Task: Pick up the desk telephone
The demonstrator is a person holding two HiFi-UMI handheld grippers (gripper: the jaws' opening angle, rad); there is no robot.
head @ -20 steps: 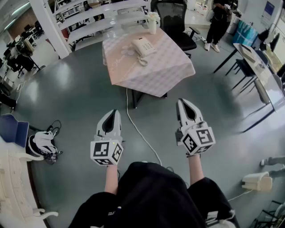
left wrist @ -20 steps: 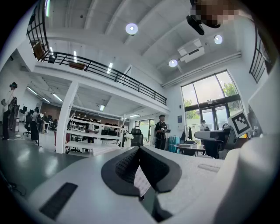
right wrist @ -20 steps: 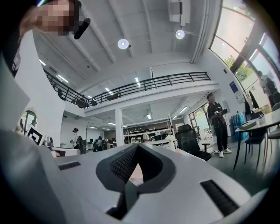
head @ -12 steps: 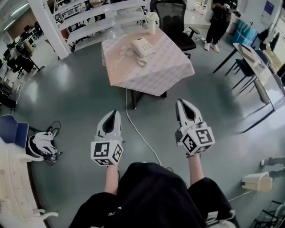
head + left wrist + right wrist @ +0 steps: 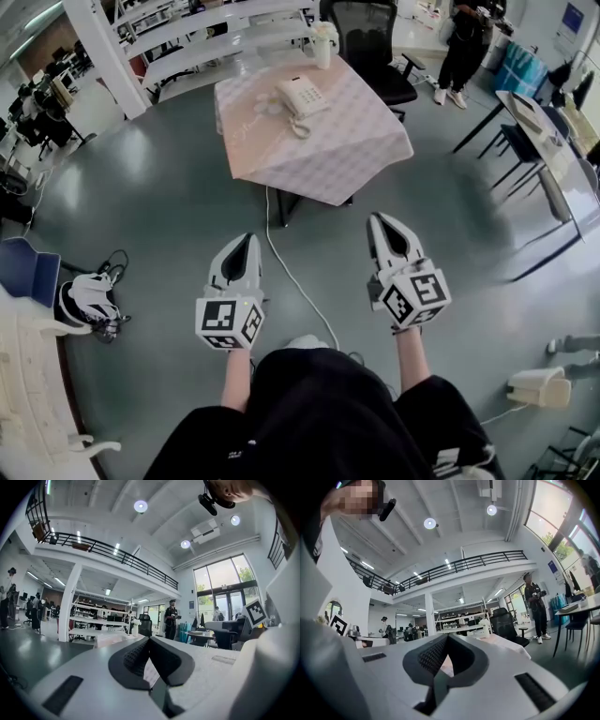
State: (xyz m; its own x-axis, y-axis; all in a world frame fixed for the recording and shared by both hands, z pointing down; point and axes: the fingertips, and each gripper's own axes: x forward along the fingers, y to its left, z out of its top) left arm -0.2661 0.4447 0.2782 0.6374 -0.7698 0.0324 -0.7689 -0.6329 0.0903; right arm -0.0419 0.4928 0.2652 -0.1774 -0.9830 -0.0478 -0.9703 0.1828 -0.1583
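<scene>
Phone (image 5: 300, 97) first in mind: nearest us, left gripper (image 5: 246, 242) and right gripper (image 5: 380, 221) are both clenched empty, level. A floor cable (image 5: 292, 277) runs ahead; we could trip. Farther, the phone sits on the table (image 5: 328, 155), well apart; its cord (image 5: 300, 128) may snag when lifted.
</scene>
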